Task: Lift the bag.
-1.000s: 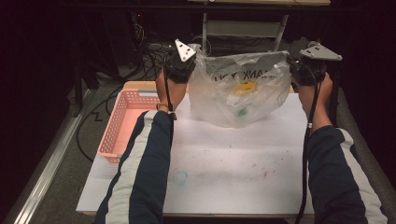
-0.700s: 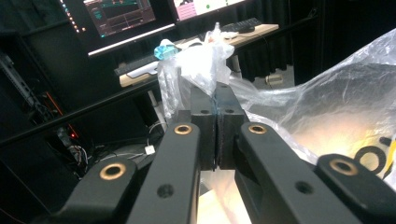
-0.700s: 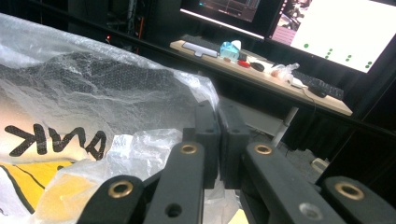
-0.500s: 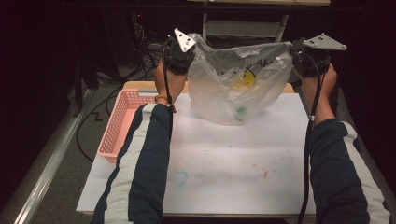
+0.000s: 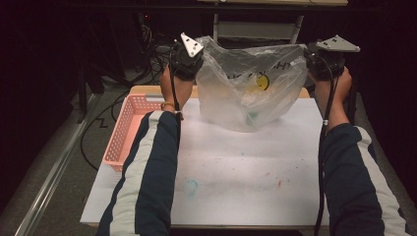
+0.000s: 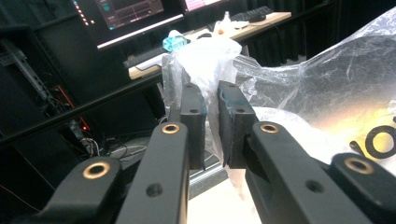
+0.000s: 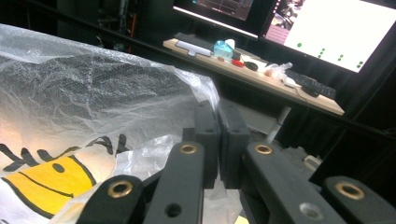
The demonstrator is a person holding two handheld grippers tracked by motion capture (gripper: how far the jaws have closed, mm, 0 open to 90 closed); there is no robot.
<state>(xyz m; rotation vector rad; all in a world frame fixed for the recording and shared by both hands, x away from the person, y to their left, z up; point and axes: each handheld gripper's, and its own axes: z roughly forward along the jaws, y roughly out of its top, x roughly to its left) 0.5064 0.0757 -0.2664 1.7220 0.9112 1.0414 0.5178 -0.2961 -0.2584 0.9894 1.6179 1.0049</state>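
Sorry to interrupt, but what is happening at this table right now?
A person holds a clear plastic bag stretched between two grippers above the white table. The right gripper is shut on its handle. The left gripper has plastic between its jaws, which have just been opening a little. The bag's bottom rests on the table, beside a pink basket.

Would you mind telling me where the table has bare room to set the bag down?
The near half of the table, between the two sleeves, is bare. The far edge is crowded by the plastic bag, with the pink basket at the left.
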